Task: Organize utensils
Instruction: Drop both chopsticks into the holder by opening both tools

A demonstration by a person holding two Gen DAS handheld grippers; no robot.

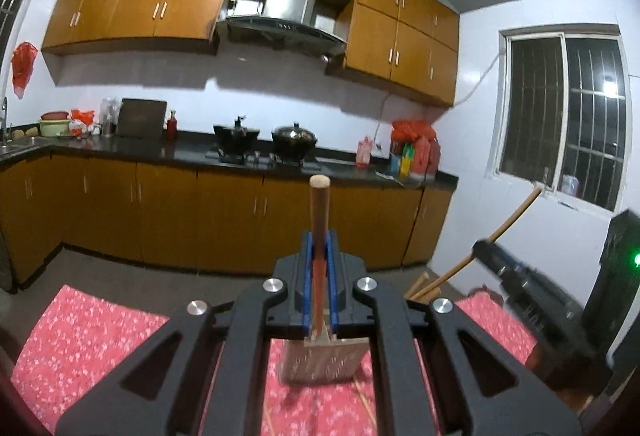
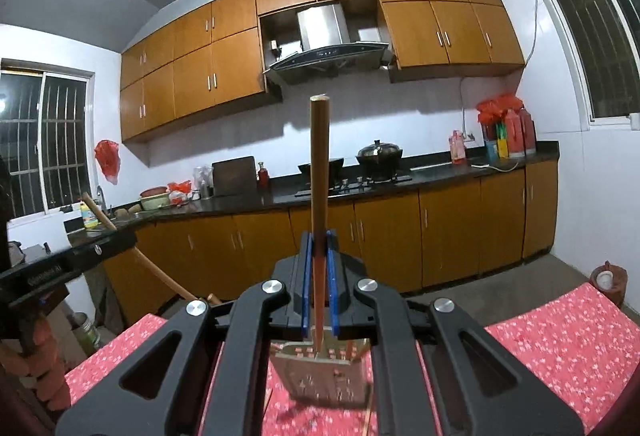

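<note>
In the left wrist view my left gripper (image 1: 319,240) is shut on the wooden handle (image 1: 319,204) of a spatula. The handle sticks up past the blue pads (image 1: 306,276), and the slotted blade (image 1: 320,360) hangs below, above the red cloth. At the right edge my right gripper (image 1: 486,250) is blurred, with a wooden handle (image 1: 516,212) slanting through it. In the right wrist view my right gripper (image 2: 318,236) is shut on a longer wooden handle (image 2: 319,156), its slotted metal blade (image 2: 324,372) underneath. My left gripper (image 2: 120,240) shows at the left with its handle (image 2: 100,214).
A table with a red floral cloth (image 1: 88,336) (image 2: 560,336) lies under both grippers, with thin wooden sticks (image 2: 370,408) on it. Beyond is a kitchen counter (image 1: 192,152) with woks (image 1: 294,140), cabinets, and a barred window (image 1: 560,116). A brown jar (image 2: 608,280) stands on the floor.
</note>
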